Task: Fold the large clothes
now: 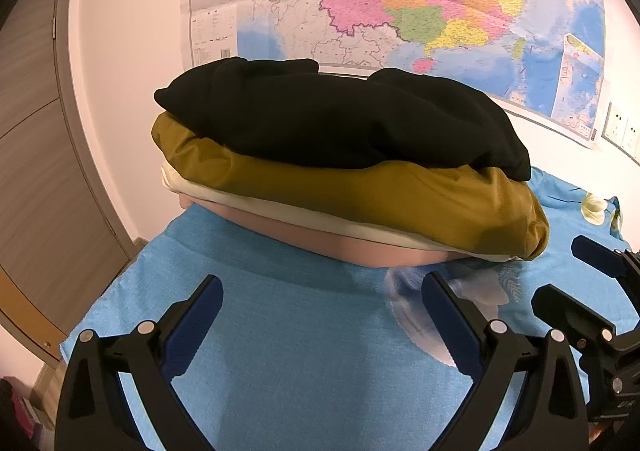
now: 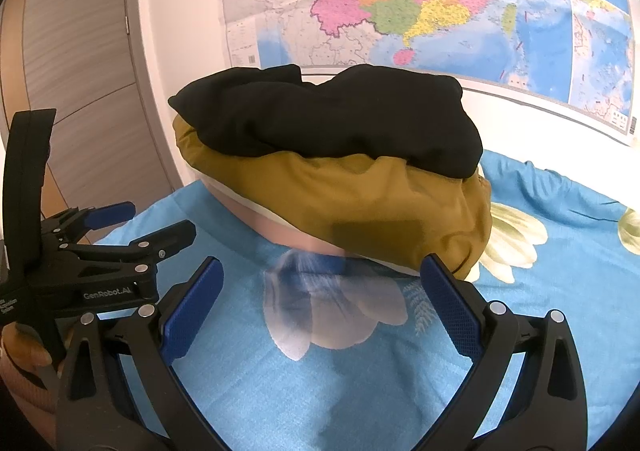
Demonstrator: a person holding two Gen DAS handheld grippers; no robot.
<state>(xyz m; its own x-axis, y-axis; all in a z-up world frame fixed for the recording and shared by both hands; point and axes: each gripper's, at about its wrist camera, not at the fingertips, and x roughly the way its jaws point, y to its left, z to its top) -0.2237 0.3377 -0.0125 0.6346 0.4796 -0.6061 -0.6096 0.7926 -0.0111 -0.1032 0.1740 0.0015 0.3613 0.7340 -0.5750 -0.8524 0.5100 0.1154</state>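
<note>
A stack of folded clothes lies on the blue bed sheet (image 1: 280, 331): a black garment (image 1: 340, 119) on top, an olive-mustard one (image 1: 380, 195) under it, then a white layer (image 1: 280, 209) and a pink one (image 1: 320, 239). The same stack shows in the right wrist view, black (image 2: 328, 119) over olive (image 2: 360, 203). My left gripper (image 1: 322, 291) is open and empty, just short of the stack's near edge. My right gripper (image 2: 320, 275) is open and empty, also just in front of the stack. Each gripper shows at the other view's edge: the right (image 1: 600, 291), the left (image 2: 120, 227).
The sheet (image 2: 560, 251) has white flower prints. A large coloured map (image 1: 400, 3) hangs on the white wall behind the stack. A wooden door (image 1: 36, 171) stands at the left. Wall sockets (image 1: 624, 131) are at the far right.
</note>
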